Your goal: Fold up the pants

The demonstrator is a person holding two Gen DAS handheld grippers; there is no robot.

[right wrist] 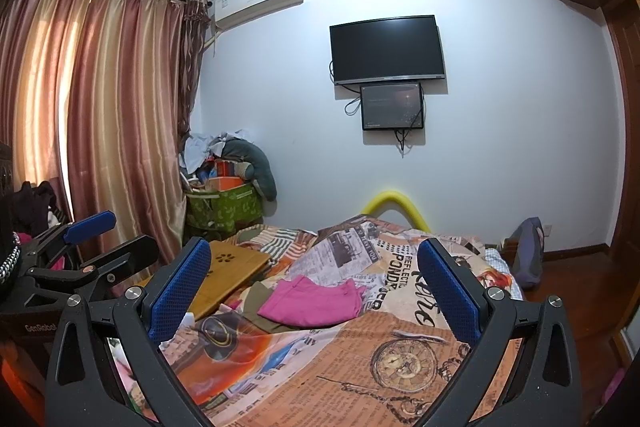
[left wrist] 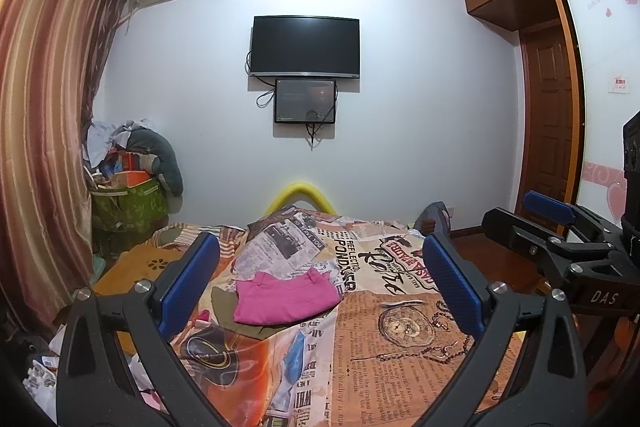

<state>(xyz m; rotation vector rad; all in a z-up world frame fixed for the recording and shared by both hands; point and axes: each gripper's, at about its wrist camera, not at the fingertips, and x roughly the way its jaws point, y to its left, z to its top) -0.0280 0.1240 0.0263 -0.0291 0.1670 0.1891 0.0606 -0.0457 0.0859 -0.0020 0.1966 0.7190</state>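
Note:
Folded pink pants [left wrist: 284, 297] lie on a folded olive-green garment [left wrist: 236, 319] on the bed's printed cover [left wrist: 400, 347]. They also show in the right wrist view [right wrist: 314, 303]. My left gripper [left wrist: 320, 283] is open and empty, held above the near part of the bed, short of the pants. My right gripper [right wrist: 316, 287] is open and empty, at about the same height beside it. The right gripper shows in the left wrist view [left wrist: 560, 227] at the right edge, and the left gripper shows in the right wrist view [right wrist: 96, 239] at the left edge.
A wooden lap tray [right wrist: 232, 267] lies on the bed left of the pants. A green bin piled with clothes [right wrist: 224, 203] stands in the corner by the curtain [right wrist: 100, 127]. A TV [left wrist: 306, 47] hangs on the far wall. A bag [right wrist: 528, 251] sits past the bed's right side.

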